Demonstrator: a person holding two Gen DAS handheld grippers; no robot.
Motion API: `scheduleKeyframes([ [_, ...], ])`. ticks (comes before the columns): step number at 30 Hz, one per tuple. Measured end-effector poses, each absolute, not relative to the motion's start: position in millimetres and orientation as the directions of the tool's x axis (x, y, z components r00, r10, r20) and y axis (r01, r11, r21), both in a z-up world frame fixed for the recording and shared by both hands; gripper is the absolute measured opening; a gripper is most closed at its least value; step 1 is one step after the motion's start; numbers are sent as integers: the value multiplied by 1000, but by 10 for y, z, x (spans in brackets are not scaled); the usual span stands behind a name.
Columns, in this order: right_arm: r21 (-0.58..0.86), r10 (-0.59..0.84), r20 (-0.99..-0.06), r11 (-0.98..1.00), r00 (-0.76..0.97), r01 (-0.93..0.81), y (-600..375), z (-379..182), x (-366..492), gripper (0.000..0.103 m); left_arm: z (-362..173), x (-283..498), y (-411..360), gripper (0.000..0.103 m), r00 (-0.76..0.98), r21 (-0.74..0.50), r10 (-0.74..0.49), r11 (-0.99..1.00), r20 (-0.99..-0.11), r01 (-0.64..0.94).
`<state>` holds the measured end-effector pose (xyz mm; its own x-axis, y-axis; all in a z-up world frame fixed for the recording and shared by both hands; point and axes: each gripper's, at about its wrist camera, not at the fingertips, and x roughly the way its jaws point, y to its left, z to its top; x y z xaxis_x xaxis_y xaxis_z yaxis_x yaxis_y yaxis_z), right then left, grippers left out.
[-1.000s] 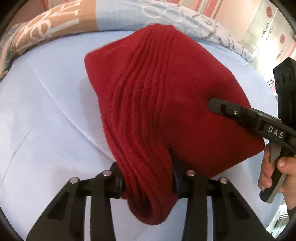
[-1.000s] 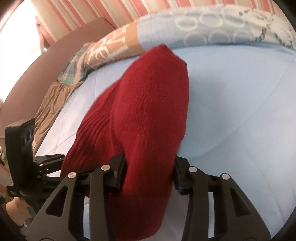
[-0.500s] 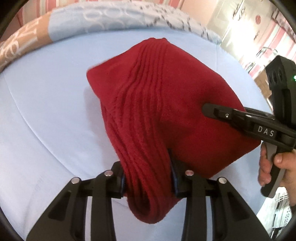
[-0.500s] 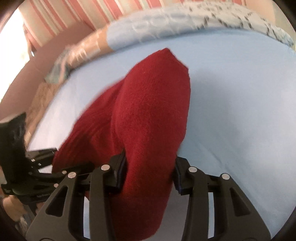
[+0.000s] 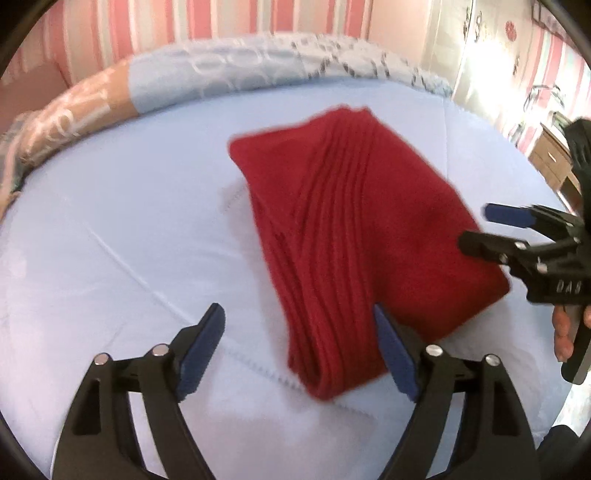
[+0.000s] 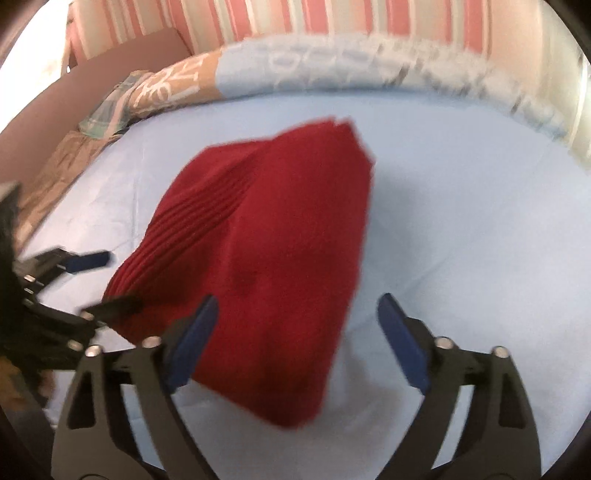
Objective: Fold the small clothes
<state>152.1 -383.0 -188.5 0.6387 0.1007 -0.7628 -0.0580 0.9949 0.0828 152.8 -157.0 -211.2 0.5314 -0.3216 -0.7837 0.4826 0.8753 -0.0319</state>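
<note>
Folded red knit garment (image 5: 354, 229) lying flat on the pale blue bed (image 5: 110, 229), both tools spread apart around its near edge

The bed's light blue quilt fills both views, with a patterned blanket (image 5: 229, 70) rolled along its far side under a pink striped wall (image 5: 184, 29). The red garment lies in the middle of the bed, ribbed bands running along its length. The left tool (image 5: 299, 343) has its blue-padded jaws wide apart, the near ribbed end of the garment lying between them, close against the right-side pad and gripped by neither. The right tool (image 6: 297, 336) is likewise wide apart, the garment's near corner between its pads, overlapping the left-side one
</note>
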Motion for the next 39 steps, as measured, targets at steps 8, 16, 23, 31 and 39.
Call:
scheduleKeyframes([
  [8,-167,-155,-754,985,639,41,-3812,-2271,1254,90,-2507,1535,-1531,98,583,29,-215,924,-784,381],
  [16,-84,-157,-736,986,659,141,-4016,-2636,1235,99,-2670,1602,-1461,102,621,-13,-259,929,-740,371],
  [23,29,-103,-692,985,715,170,-3901,-2291,1001,100,-2414,1408,-1351,101,664,-31,-268,938,-698,346],
  [31,65,-82,-635,985,768,159,-3296,-1947,323,100,-1901,624,-902,101,736,-43,-215,968,-642,246],
  [39,13,-54,-605,997,794,78,-2859,-1944,-17,100,-1723,189,-516,101,783,-27,-149,986,-603,167],
])
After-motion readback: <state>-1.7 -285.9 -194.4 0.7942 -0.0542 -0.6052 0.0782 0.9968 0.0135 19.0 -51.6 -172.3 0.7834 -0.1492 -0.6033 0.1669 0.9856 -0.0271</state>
